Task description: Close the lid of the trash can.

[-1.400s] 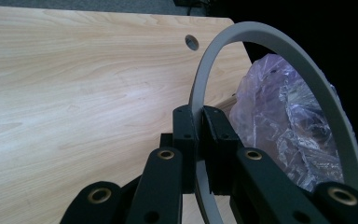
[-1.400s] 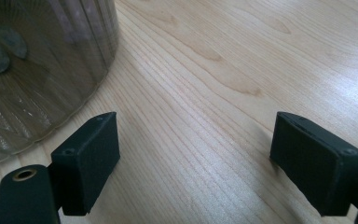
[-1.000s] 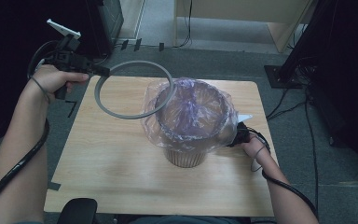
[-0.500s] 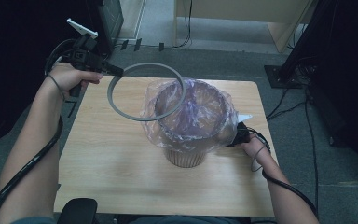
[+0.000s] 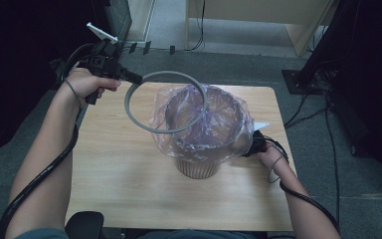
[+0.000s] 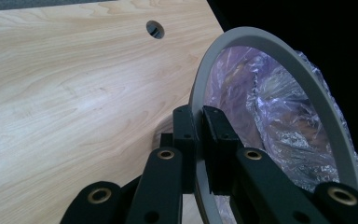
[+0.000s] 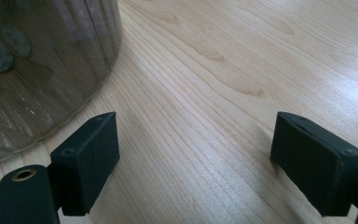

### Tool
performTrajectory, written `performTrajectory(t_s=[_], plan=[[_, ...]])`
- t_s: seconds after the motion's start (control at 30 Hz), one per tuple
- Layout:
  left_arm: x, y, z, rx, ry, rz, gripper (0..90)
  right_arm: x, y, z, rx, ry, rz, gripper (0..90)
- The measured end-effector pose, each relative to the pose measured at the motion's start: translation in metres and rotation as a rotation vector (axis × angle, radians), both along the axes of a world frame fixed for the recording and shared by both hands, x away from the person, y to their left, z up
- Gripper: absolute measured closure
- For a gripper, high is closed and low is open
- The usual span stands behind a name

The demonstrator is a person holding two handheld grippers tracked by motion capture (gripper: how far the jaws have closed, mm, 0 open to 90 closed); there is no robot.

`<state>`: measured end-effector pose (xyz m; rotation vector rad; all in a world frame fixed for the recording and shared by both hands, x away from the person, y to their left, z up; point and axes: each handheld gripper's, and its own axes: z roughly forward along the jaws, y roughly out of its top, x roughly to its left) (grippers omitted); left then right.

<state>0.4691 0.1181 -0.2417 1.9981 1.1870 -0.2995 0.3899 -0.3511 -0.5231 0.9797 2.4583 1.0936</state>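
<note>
A small translucent bin stands in the middle of the wooden table, lined with a clear purplish bag that drapes over its rim. My left gripper is shut on a grey ring, held in the air over the bin's left rim. In the left gripper view the ring passes between the jaws, with the bag behind it. My right gripper rests low beside the bin's right side. In the right gripper view it is open over bare wood, with the bin's wall to its left.
The table has a round cable hole near its far edge. Grey carpet surrounds it, with a black stand and cables at the right and a wooden cabinet at the back.
My left gripper has carried the ring rightward, so that it now overlaps the bin's mouth further. The right gripper has stayed beside the bin.
</note>
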Motion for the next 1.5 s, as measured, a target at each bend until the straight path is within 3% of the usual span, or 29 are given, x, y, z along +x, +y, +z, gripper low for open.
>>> performTrajectory(t_s=[0.67,1.5], plan=[[0.004,-0.029,-0.001,0.003,-0.021,-0.034,84.6,-0.001,0.000,0.000,0.001,-0.001,0.010,15.0],[0.009,-0.058,-0.009,0.001,-0.013,-0.084,84.6,-0.001,0.000,0.000,0.001,-0.001,0.009,15.0]])
